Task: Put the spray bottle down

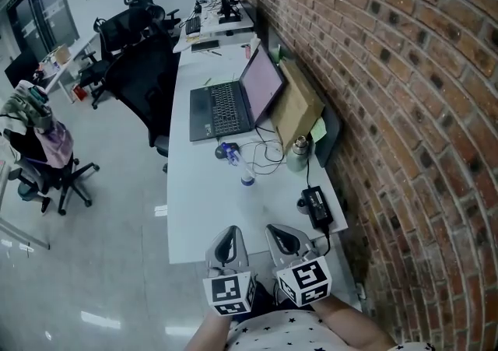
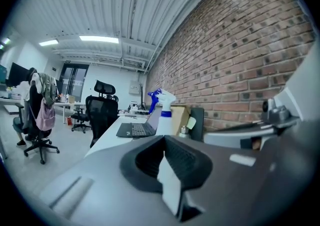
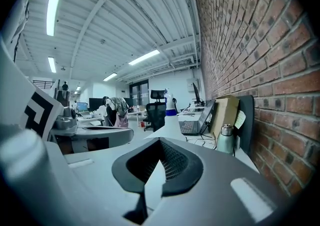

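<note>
The spray bottle (image 1: 247, 173), white with a blue collar and blue trigger head, stands upright on the white desk (image 1: 202, 209), just in front of the laptop. It also shows ahead in the left gripper view (image 2: 165, 112) and, farther off, in the right gripper view (image 3: 171, 105). My left gripper (image 1: 226, 242) and right gripper (image 1: 285, 239) hover side by side over the desk's near edge, well short of the bottle. The left gripper (image 2: 167, 165) is shut with nothing in it. The right gripper (image 3: 157, 167) also looks shut and empty.
An open laptop (image 1: 233, 100), a cardboard box (image 1: 296, 104) and a metal flask (image 1: 299, 153) sit behind the bottle, with cables and a black power adapter (image 1: 317, 205) to the right. A brick wall (image 1: 389, 108) borders the desk. Black office chairs (image 1: 144, 69) stand at the left.
</note>
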